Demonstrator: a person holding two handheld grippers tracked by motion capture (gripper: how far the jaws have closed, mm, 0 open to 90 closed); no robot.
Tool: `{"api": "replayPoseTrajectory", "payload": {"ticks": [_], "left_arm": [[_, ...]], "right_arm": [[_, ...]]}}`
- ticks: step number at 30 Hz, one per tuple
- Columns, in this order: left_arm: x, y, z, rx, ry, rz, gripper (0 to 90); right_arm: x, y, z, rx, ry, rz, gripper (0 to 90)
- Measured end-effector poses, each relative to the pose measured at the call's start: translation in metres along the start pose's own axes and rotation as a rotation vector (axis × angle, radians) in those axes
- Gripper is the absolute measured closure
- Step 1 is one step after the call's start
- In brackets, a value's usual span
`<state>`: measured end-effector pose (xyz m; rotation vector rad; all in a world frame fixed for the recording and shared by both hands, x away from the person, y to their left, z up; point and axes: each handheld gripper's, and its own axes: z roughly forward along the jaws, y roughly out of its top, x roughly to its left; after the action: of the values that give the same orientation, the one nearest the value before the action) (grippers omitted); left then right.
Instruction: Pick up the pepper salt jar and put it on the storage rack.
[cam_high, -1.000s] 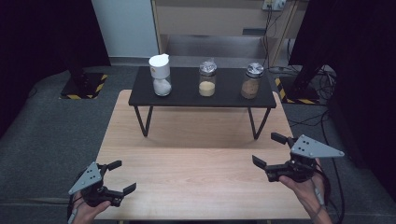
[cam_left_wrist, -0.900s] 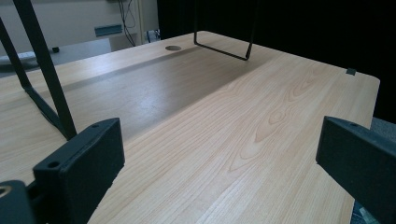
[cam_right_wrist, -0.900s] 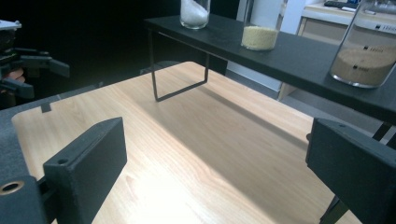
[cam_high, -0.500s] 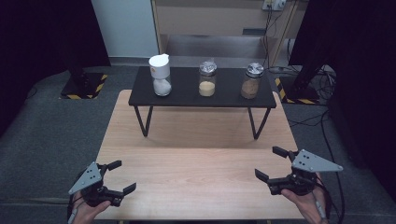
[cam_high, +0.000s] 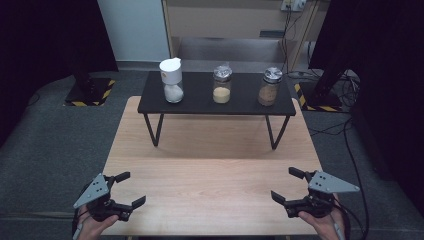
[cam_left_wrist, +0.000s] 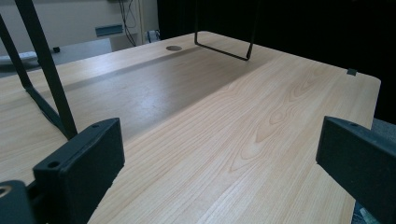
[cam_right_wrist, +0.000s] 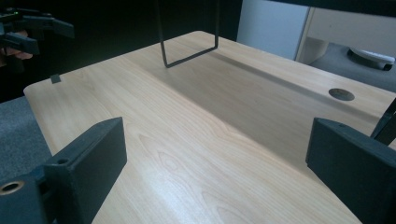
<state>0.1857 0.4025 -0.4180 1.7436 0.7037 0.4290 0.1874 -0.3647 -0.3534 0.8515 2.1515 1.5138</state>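
Jars (cam_high: 222, 85) far off | left tongs (cam_high: 127, 189), right tongs (cam_high: 289, 185) wide apart, empty

Both grippers (cam_high: 126, 189) (cam_high: 289, 185) wide, 3 jars (cam_high: 221, 85) untouched.

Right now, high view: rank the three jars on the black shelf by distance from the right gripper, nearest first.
From the right gripper, at the table's near right corner:
1. Brown-filled jar, at the right end of the black shelf.
2. Tan-filled jar, mid-shelf.
3. White-lidded jar, at the left end, diagonally across the table.
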Motion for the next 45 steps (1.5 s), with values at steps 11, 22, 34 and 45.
{"api": "replayPoseTrajectory", "payload": {"ticks": [11,22,34,45], "left_arm": [[0.0,0.0,0.0,0.0,0.0,0.002,0.0],[0.0,0.0,0.0,-0.001,0.0,0.004,0.0],[0.0,0.0,-0.001,-0.002,-0.001,0.006,0.0],[0.0,0.0,0.0,-0.001,-0.005,0.009,0.0]], "right_arm": [[-0.002,-0.015,0.001,0.01,0.004,0.027,5.7],[-0.004,-0.025,0.004,0.016,0.0,0.043,5.7],[-0.006,-0.031,0.006,0.024,0.005,0.048,5.7],[-0.008,-0.034,0.006,0.024,0.011,0.052,5.9]]}}
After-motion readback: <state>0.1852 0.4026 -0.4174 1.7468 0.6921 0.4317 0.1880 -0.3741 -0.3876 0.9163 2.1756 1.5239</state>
